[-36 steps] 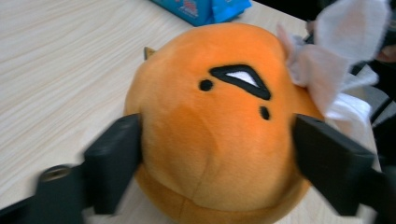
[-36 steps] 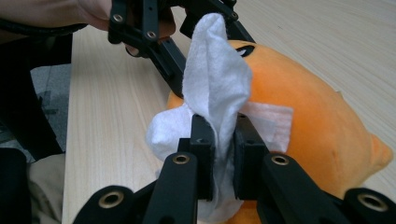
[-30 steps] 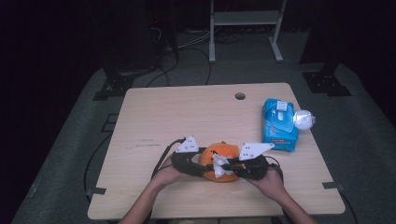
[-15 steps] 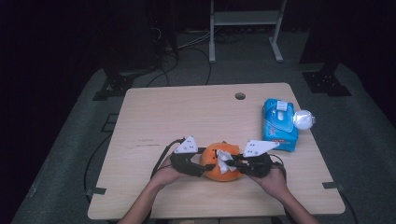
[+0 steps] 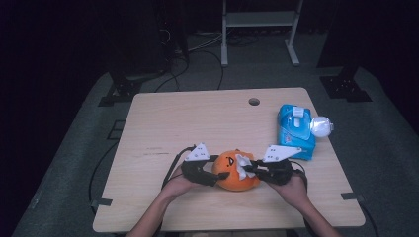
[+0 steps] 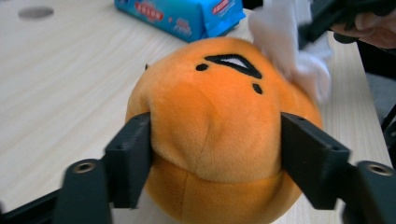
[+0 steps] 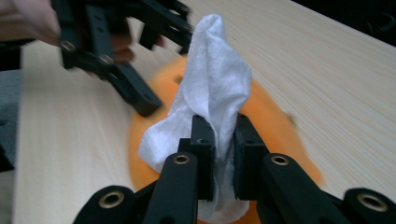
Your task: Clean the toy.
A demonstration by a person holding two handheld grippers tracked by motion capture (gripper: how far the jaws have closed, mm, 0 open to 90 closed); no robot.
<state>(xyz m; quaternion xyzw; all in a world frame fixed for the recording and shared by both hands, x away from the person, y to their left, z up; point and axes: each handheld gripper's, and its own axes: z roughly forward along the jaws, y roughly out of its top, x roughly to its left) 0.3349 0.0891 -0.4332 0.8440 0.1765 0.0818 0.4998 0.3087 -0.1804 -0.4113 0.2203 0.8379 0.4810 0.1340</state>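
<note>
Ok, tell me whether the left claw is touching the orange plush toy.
Touching. The left gripper view shows the left claw with both jaws pressed into the sides of the orange plush toy.

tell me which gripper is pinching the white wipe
The right gripper: its jaws are clamped on the white wipe, while the left gripper squeezes the orange plush toy.

Each black claw [image 5: 223, 174] has brass-ringed screw holes, a grey triangular plate and a trailing cable.
</note>
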